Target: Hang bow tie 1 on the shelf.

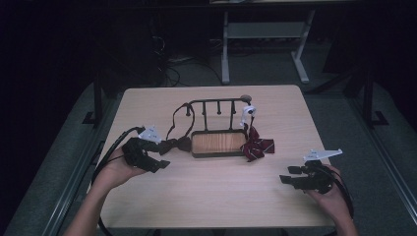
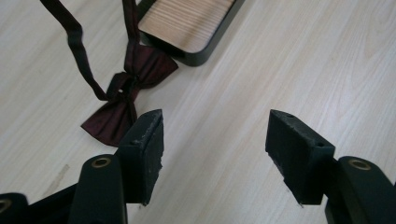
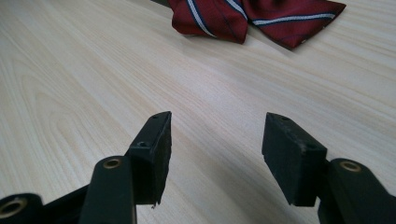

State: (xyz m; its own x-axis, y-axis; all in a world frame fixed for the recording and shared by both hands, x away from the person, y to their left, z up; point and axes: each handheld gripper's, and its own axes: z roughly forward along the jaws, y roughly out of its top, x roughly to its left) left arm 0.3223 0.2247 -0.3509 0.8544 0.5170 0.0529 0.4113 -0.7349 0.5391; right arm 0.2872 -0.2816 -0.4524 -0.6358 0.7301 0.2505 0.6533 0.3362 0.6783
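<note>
A small black rack with a wooden base stands in the middle of the table. A dark maroon bow tie lies on the table just left of the base, and its strap goes up to the rack. A red striped bow tie lies at the right end of the base. The left gripper is just beside the maroon tie, jaws wide apart and empty. The right gripper is well apart from the striped tie, jaws also spread with nothing between.
</note>
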